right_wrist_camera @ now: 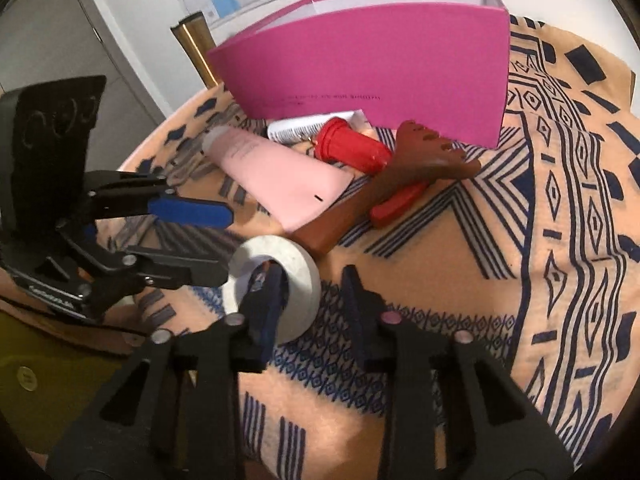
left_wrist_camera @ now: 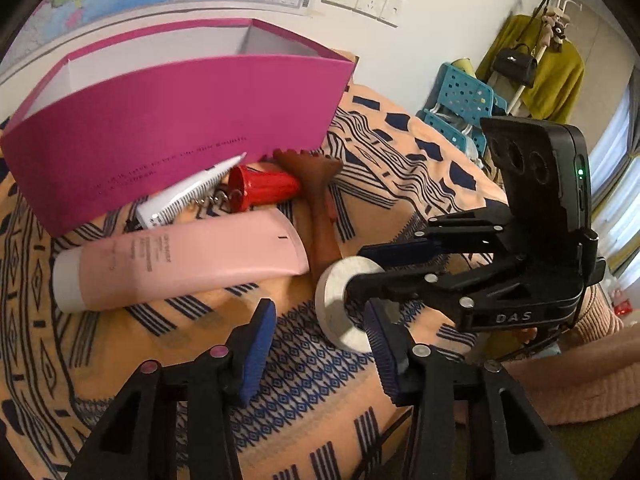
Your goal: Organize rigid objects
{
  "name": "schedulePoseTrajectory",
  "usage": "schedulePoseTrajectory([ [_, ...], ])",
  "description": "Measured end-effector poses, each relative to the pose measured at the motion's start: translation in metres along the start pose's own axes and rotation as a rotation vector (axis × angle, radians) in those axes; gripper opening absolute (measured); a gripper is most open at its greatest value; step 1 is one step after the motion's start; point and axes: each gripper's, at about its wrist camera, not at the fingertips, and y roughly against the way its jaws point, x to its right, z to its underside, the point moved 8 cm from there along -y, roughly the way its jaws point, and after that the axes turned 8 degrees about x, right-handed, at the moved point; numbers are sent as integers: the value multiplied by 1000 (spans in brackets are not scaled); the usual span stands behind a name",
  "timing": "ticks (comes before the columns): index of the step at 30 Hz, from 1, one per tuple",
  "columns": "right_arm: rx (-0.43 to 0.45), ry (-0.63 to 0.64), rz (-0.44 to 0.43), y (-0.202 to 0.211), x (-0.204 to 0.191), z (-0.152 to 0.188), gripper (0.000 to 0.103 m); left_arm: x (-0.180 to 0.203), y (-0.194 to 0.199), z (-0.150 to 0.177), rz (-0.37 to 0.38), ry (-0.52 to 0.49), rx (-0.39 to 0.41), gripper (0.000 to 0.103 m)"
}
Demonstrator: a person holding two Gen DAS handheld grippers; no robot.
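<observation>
Blue-padded left gripper (left_wrist_camera: 318, 306), jaws apart and empty, beside white ring (left_wrist_camera: 334, 292) on patterned cloth (left_wrist_camera: 304, 364). Right gripper (right_wrist_camera: 310, 274) astride ring's wall; clamping unclear. Seemingly pickup step; next: pinch firmly, lift toward pink box (right_wrist_camera: 380, 64).

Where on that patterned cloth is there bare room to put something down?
Free: the cloth right of the brown scraper and magenta box, and the strip nearest the cameras. Crowded: before the box, where the pink tube, red cylinder and white ring cluster.

Soft indoor light, daylight window at right, fisheye-bent dark edges, slight blur.
</observation>
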Motion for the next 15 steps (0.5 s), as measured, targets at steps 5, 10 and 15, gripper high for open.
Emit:
schedulePoseTrajectory([
  [5, 6, 11, 6, -1, 0, -1, 18, 1, -4, 3, 18, 13, -24, 38],
  [10, 28, 27, 14, 6, -2, -7, 18, 8, -2, -1, 55, 7, -12, 38],
  [15, 80, 40, 22, 21, -4, -25, 18, 13, 7, -24, 80, -2, 48, 38],
])
